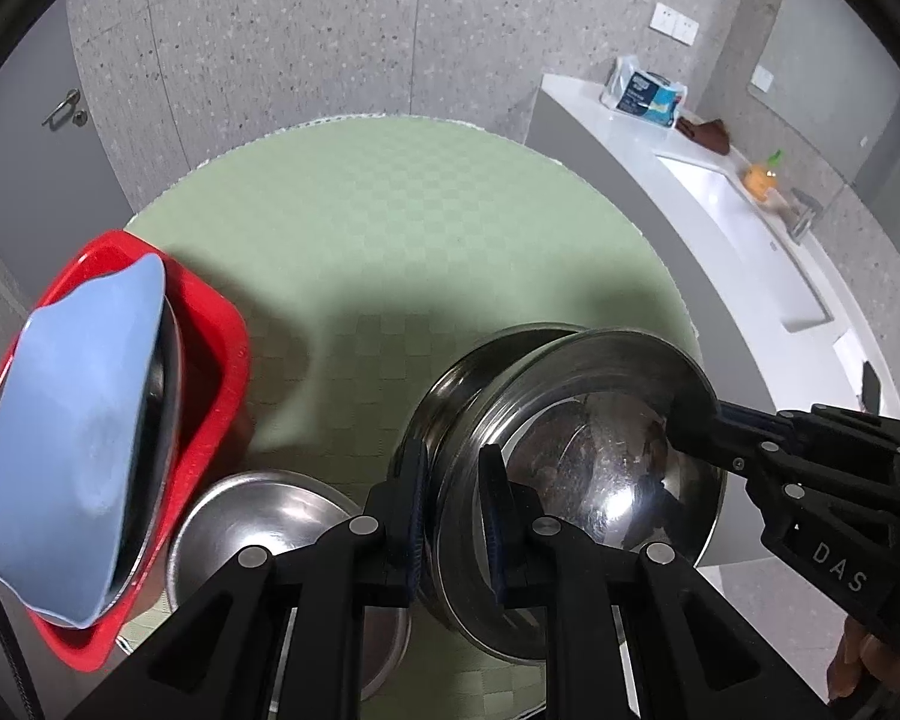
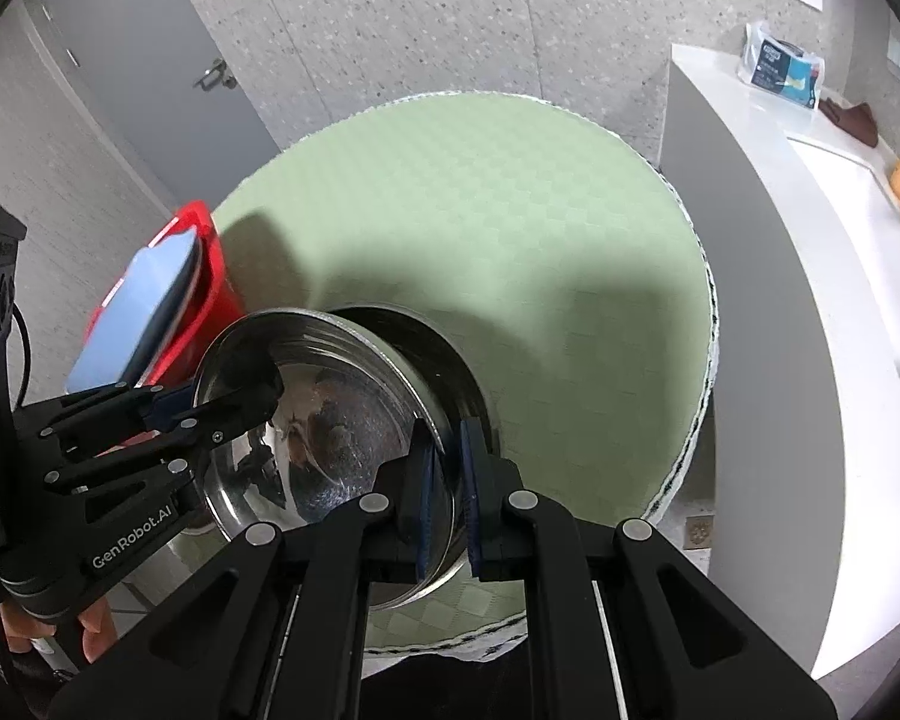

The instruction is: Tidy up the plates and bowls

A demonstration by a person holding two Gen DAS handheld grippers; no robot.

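A steel bowl (image 1: 600, 444) is held tilted above the green round table (image 1: 390, 228). My left gripper (image 1: 453, 516) is shut on its near rim. My right gripper (image 1: 690, 420) is shut on its right rim. A second steel dish (image 1: 450, 384) lies right under the bowl. In the right wrist view the bowl (image 2: 330, 420) is tilted, with my right gripper (image 2: 447, 480) shut on its rim and my left gripper (image 2: 258, 396) gripping its left rim. Another steel bowl (image 1: 258, 510) sits at the near left. A red basket (image 1: 222, 330) holds a blue plate (image 1: 78, 432) on edge.
A white counter (image 1: 690, 180) with a sink (image 1: 750, 240), a tissue pack (image 1: 642, 93), a brown cloth and an orange bottle runs along the right. A grey door (image 2: 138, 60) stands at the far left. The table's far half is bare cloth.
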